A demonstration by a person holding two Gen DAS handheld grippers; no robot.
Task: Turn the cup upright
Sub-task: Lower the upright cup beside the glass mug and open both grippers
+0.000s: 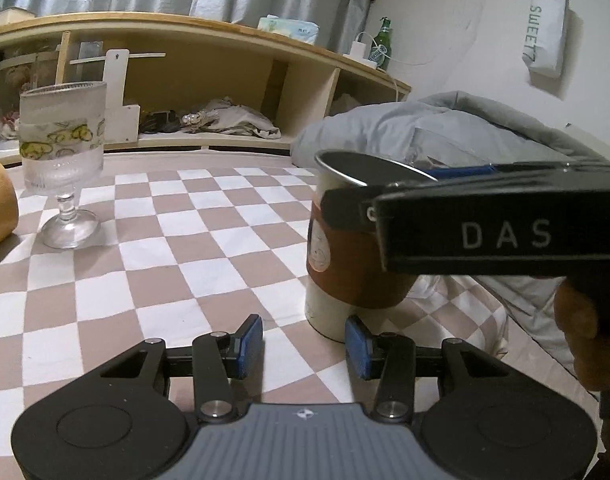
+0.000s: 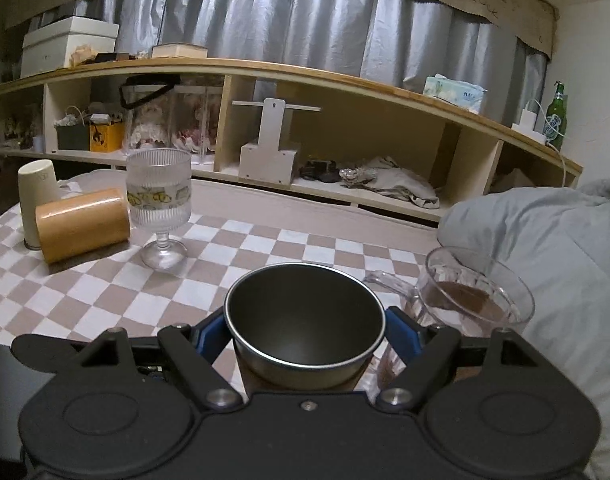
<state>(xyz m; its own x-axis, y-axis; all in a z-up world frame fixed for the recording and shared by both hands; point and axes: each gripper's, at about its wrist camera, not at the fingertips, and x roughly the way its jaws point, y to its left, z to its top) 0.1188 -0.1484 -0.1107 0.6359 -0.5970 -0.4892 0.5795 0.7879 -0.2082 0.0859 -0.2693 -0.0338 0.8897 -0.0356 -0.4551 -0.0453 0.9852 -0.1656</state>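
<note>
A metal cup with a brown and cream sleeve (image 1: 345, 256) stands upright on the checked cloth, mouth up. My right gripper (image 2: 305, 332) is shut on this cup (image 2: 305, 320), its blue pads (image 2: 401, 332) against both sides. In the left wrist view the right gripper's black body (image 1: 485, 220) reaches in from the right at the cup's rim. My left gripper (image 1: 303, 346) is open and empty, low over the cloth just in front of the cup.
A ribbed stemmed glass (image 2: 161, 208) stands upright at the left. An orange cup (image 2: 83, 224) lies on its side beside a cream cup (image 2: 35, 200) standing mouth down. A clear glass cup (image 2: 477, 300) sits right of the metal cup. A grey duvet (image 2: 545, 248) lies right. A wooden shelf (image 2: 345, 152) runs behind.
</note>
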